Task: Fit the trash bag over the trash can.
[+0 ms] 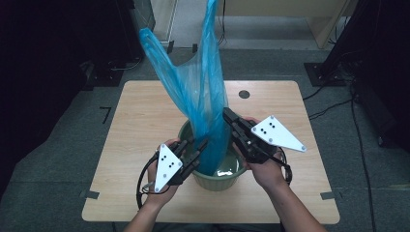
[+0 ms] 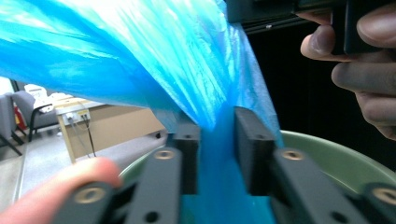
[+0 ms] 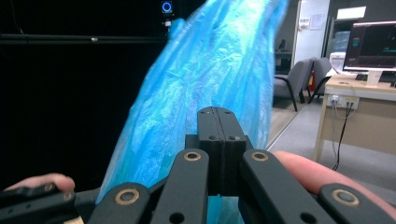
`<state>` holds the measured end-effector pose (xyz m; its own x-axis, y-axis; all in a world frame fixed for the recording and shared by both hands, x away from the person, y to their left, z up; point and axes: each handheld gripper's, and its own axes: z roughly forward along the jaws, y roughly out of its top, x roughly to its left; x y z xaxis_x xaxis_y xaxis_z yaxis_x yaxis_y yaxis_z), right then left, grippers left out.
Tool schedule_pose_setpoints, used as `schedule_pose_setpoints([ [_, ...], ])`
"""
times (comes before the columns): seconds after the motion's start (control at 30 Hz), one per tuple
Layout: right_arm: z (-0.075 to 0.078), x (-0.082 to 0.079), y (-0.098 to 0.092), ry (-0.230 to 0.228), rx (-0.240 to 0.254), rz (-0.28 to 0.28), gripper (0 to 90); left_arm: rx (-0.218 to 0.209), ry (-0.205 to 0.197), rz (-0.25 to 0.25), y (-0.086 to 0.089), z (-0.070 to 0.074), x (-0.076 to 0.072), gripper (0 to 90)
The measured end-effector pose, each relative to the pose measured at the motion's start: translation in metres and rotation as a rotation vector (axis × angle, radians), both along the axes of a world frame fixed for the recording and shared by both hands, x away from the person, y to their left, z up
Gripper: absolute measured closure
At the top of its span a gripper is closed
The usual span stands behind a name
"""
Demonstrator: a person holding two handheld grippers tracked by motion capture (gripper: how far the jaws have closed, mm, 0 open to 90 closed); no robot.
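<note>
A thin blue plastic bag rises tall out of a green ribbed bin at the table's near middle. My left gripper is at the bin's left rim, by the bag's lower part. In the left gripper view its jaws stand apart with the blue bag running between them, above the bin's rim. My right gripper points at the bag's right edge above the bin. Its jaws are pressed together, the bag just beyond them. Whether film is pinched there I cannot tell.
The bin stands on a light wooden table with a round hole at the far side. Dark equipment stands and cables line the floor left and right. A desk with a monitor and chairs lie farther off.
</note>
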<state>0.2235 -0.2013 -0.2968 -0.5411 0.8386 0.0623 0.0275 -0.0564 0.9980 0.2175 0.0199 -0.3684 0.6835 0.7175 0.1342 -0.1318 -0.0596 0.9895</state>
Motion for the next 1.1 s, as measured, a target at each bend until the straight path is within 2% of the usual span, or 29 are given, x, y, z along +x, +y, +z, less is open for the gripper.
schedule_pose_setpoints([
  [0.13, -0.002, -0.006, -0.005, -0.027, -0.010, -0.013, 90.0, 0.030, -0.030, -0.054, 0.009, 0.001, 0.003, 49.6],
  [0.2, -0.003, -0.009, -0.007, -0.042, -0.018, -0.021, 90.0, 0.020, -0.029, -0.055, 0.015, 0.003, 0.005, 46.5],
  [0.33, -0.007, -0.015, -0.012, -0.065, -0.023, -0.018, 90.0, -0.084, 0.031, -0.058, 0.031, 0.010, 0.013, 44.7],
  [0.4, -0.010, -0.019, -0.013, -0.069, -0.025, -0.015, 90.0, -0.129, 0.060, -0.022, 0.037, 0.013, 0.018, 44.8],
  [0.53, -0.017, -0.026, -0.016, -0.085, -0.031, -0.005, 90.0, -0.214, 0.135, 0.014, 0.040, 0.019, 0.028, 45.0],
  [0.67, -0.026, -0.035, -0.017, -0.087, -0.054, 0.006, 90.0, -0.250, 0.157, -0.009, 0.032, 0.026, 0.032, 44.4],
  [0.77, -0.032, -0.040, -0.018, -0.090, -0.063, 0.022, 90.0, -0.242, 0.148, -0.019, 0.020, 0.033, 0.033, 43.6],
  [0.87, -0.037, -0.045, -0.017, -0.096, -0.079, 0.026, 90.0, -0.257, 0.146, -0.053, 0.009, 0.043, 0.032, 43.3],
  [0.93, -0.039, -0.048, -0.017, -0.100, -0.086, 0.031, 90.0, -0.247, 0.134, -0.063, 0.001, 0.048, 0.031, 42.8],
  [1.0, -0.041, -0.049, -0.017, -0.099, -0.089, 0.041, 90.0, -0.239, 0.131, -0.065, -0.005, 0.053, 0.031, 41.0],
  [1.1, -0.044, -0.053, -0.017, -0.102, -0.097, 0.055, 90.0, -0.238, 0.139, -0.025, -0.012, 0.061, 0.036, 38.7],
])
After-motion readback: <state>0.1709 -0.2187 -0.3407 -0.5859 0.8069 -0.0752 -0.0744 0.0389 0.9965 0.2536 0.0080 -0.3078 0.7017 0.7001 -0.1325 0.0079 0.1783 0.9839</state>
